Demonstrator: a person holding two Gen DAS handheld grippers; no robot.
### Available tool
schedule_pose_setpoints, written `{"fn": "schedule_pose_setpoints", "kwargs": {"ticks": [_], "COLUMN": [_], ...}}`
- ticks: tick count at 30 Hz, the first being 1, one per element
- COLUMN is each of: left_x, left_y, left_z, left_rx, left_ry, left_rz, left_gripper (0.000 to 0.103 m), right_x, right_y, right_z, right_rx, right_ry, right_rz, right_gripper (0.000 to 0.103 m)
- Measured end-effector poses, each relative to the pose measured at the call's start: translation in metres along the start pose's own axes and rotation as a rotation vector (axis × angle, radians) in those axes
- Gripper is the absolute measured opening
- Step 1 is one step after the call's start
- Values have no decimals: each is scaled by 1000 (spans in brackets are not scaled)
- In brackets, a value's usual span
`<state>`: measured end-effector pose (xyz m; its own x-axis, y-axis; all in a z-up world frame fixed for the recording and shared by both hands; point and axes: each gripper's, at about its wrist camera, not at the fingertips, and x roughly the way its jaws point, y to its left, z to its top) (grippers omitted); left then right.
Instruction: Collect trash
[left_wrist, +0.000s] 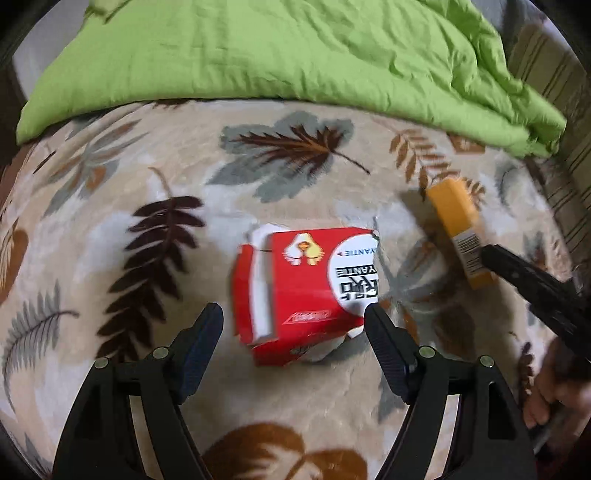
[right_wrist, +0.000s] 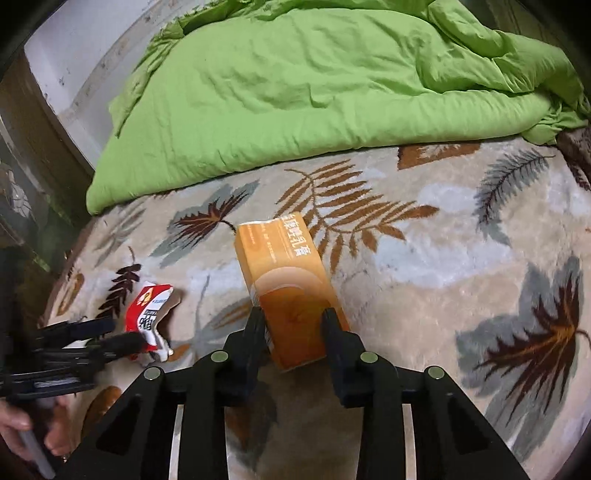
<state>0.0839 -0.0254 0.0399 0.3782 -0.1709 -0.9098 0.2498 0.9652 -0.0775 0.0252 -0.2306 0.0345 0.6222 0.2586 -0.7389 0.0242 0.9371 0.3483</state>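
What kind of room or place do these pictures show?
Probably a bedroom: a rumpled green duvet lies on a bed covered by a fleecy leaf-print blanket, where a red carton and an orange box lie as trash.

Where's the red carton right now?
The red carton lies on the leaf-print blanket, centred in the left wrist view between the open left tool fingers, left of the orange box.

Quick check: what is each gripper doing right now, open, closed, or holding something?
Left gripper: open, fingers either side of the red box, not clamped.
Right gripper: shut on the orange box.
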Motion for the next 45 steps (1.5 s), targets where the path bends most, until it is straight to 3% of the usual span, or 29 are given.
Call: {"fn": "schedule_pose_setpoints", "kwargs": {"ticks": [4, 6, 9, 11, 13, 15, 18, 19, 20, 21, 24, 32, 38, 45], "left_x": [27, 32, 31, 30, 29, 27, 20, 17, 14, 9, 0, -47, -88, -112], "left_y": [-13, -10, -3, 1, 8, 12, 21, 22, 25, 27, 30, 33, 34, 53], "left_z": [2, 2, 3, 4, 7, 7, 2, 0, -3, -8, -19, -63, -117, -179], "left_rx": [46, 29, -4, -23, -39, -53, -72, -78, -84, -90, -87, -61, -21, -75], "left_ry": [30, 6, -49, -78, -113, -134, -157, -162, -166, -173, -192, -285, -355, -372], "left_rz": [96, 91, 69, 54, 57, 43, 12, 8, 0, -13, -7, -5, 23, 52], "left_gripper": [85, 92, 92, 85, 76, 67, 62, 62, 62, 62, 62, 62, 62, 62], "right_x": [-1, 3, 6, 7, 11, 21, 35, 40, 44, 46, 41, -11, -48, -82], "right_y": [-1, -1, 2, 7, 14, 21, 27, 28, 28, 29, 31, 64, 102, 119], "right_z": [0, 3, 6, 7, 9, 9, 7, 5, 3, 1, -4, -41, -94, -133], "right_rx": [-5, -23, -53, -87, -130, -182, -231, -240, -239, -237, -232, -126, -134, -175], "right_ry": [-12, -4, -1, -8, 3, 36, 66, 81, 95, 98, 66, -36, -86, -173], "right_rz": [-3, -11, 10, 20, 1, -5, -47, -66, -73, -76, -100, -16, 8, -28], "right_gripper": [39, 44, 56, 69, 73, 73, 73, 71, 60, 60, 59, 56, 56, 56]}}
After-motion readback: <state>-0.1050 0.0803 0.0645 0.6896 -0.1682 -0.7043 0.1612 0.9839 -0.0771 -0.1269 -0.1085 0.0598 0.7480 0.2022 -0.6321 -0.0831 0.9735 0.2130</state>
